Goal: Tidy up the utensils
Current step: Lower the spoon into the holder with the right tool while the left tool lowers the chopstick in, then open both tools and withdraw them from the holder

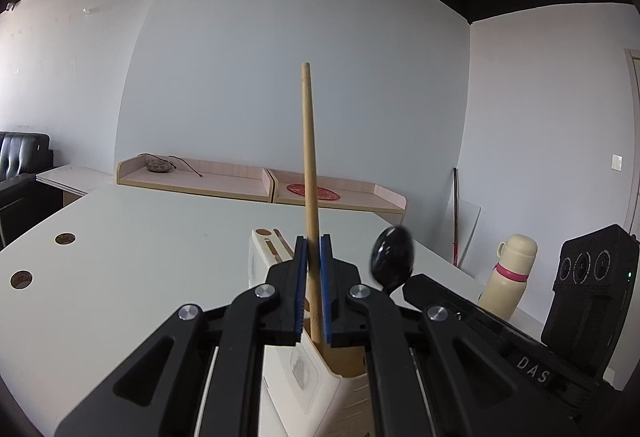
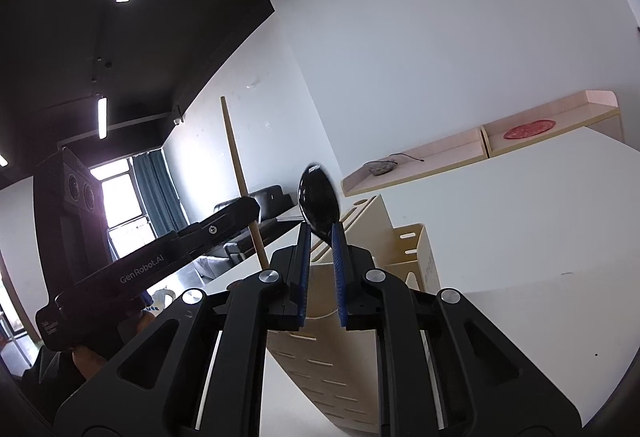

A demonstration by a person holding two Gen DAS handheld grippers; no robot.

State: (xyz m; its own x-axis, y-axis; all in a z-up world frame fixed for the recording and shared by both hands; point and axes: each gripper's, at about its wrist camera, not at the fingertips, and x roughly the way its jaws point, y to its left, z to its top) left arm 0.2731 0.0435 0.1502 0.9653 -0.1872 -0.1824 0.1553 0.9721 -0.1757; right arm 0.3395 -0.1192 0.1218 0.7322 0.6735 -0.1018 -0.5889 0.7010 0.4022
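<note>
The left hand-held gripper (image 1: 314,289) pinches a wooden stick (image 1: 309,173) upright, its lower end entering the cream holder (image 1: 344,381) directly below. The right hand-held gripper (image 2: 321,277) clasps a black spoon (image 2: 318,203), bowl up, over the same holder.

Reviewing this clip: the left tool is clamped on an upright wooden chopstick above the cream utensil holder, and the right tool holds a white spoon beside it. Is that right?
Not quite. The spoon in the right tool is black and glossy, not white, as the right wrist view shows. The rest stands: the left tool is clamped on the upright wooden chopstick above the cream utensil holder.
</note>
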